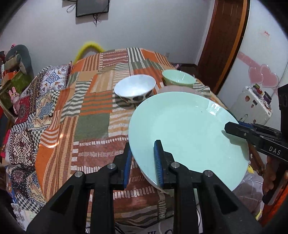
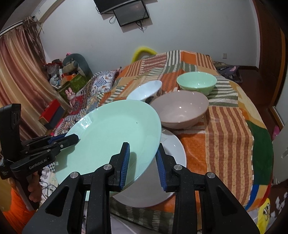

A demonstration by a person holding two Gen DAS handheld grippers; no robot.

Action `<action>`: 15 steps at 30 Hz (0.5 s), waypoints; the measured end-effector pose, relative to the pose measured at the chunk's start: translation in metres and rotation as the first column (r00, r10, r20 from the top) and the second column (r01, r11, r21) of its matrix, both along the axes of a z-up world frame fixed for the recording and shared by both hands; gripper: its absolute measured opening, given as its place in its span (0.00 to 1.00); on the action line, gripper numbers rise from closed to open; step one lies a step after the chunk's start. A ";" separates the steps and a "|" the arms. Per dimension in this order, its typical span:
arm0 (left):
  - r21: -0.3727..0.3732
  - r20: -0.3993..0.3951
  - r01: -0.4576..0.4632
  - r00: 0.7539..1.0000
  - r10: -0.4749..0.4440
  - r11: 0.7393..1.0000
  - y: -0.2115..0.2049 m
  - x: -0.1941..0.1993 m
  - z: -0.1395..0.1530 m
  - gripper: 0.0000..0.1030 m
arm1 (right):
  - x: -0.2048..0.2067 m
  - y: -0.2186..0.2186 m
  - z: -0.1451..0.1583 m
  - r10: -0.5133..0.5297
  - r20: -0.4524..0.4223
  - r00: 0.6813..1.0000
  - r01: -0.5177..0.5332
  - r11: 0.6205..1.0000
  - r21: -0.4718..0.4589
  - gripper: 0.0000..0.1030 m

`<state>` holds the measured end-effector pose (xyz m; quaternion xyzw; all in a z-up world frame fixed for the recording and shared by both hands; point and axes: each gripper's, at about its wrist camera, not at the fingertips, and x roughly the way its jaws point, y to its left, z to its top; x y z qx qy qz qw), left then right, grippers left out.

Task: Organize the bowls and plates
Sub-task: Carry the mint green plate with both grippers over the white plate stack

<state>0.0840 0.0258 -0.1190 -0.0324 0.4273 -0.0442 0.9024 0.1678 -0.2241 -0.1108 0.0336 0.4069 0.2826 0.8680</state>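
Nearest to both cameras, the pale green plate (image 2: 115, 136) is held up tilted above the patchwork blanket (image 1: 93, 111). The left tongs (image 1: 142, 162) are narrow and pinch its near rim, one pad on top and one below. The right tongs (image 2: 142, 162) pinch the opposite rim in the same way. The plate is empty, with only a small dark speck on it.

Under its right edge a white plate (image 2: 172, 154) lies flat on the blanket, partly covered by the green plate and by the right tongs. It is empty too.

Just behind stands a beige bowl (image 2: 181, 109), empty, close to the white plate. To its left and a little farther is a white bowl with dark spots (image 1: 134, 88), partly hidden by the green plate in the right view. Farthest is a green bowl (image 2: 196, 81), also empty.

Beyond them is the white wall with a dark screen (image 2: 131, 11). At the left are a curtain (image 2: 19, 68) and a heap of boxes and toys (image 2: 68, 72).
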 end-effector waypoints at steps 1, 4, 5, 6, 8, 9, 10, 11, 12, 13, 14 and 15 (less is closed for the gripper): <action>0.003 -0.004 0.001 1.000 -0.001 1.000 -0.001 0.000 -0.001 0.24 | 0.000 -0.001 -0.003 -0.001 -0.007 1.000 0.001 1.000 -0.002 0.26; 0.013 -0.027 0.004 1.000 -0.003 1.000 -0.005 0.004 -0.009 0.24 | 0.002 -0.003 -0.010 -0.004 -0.029 1.000 0.004 1.000 -0.002 0.26; 0.013 -0.034 0.006 0.999 -0.005 1.000 -0.006 0.004 -0.011 0.24 | 0.002 -0.004 -0.013 -0.005 -0.034 0.999 0.005 1.000 -0.003 0.26; 0.012 -0.041 0.007 0.999 -0.007 1.000 -0.007 0.005 -0.013 0.24 | 0.002 -0.004 -0.015 -0.007 -0.038 0.999 0.007 1.000 -0.004 0.26; 0.011 -0.061 0.010 0.998 -0.010 1.000 -0.008 0.008 -0.018 0.24 | 0.004 -0.005 -0.019 -0.011 -0.052 0.999 0.011 1.000 -0.004 0.26; 0.010 -0.069 0.011 0.998 -0.010 1.000 -0.008 0.009 -0.020 0.24 | 0.005 -0.005 -0.021 -0.012 -0.058 0.998 0.012 1.000 -0.007 0.26; 0.010 -0.078 0.011 0.997 -0.010 1.000 -0.008 0.010 -0.023 0.24 | 0.005 -0.006 -0.023 -0.013 -0.064 0.998 0.013 1.000 -0.009 0.26; 0.011 -0.084 0.012 0.996 -0.011 1.000 -0.008 0.011 -0.026 0.24 | 0.005 -0.006 -0.025 -0.013 -0.069 0.998 0.013 1.000 -0.011 0.26; 0.011 -0.094 0.013 0.996 -0.012 1.000 -0.009 0.012 -0.028 0.24 | 0.006 -0.006 -0.028 -0.014 -0.078 0.997 0.013 1.000 -0.012 0.26; 0.011 -0.099 0.013 0.995 -0.012 1.000 -0.009 0.012 -0.030 0.24 | 0.006 -0.006 -0.030 -0.015 -0.084 0.996 0.014 1.000 -0.012 0.26; 0.012 -0.107 0.015 0.994 -0.014 1.000 -0.010 0.014 -0.033 0.24 | 0.006 -0.006 -0.032 -0.017 -0.089 0.996 0.016 1.000 -0.011 0.26; 0.015 -0.115 0.017 0.993 -0.015 1.000 -0.011 0.015 -0.035 0.24 | 0.007 -0.007 -0.035 -0.019 -0.097 0.995 0.018 1.000 -0.012 0.26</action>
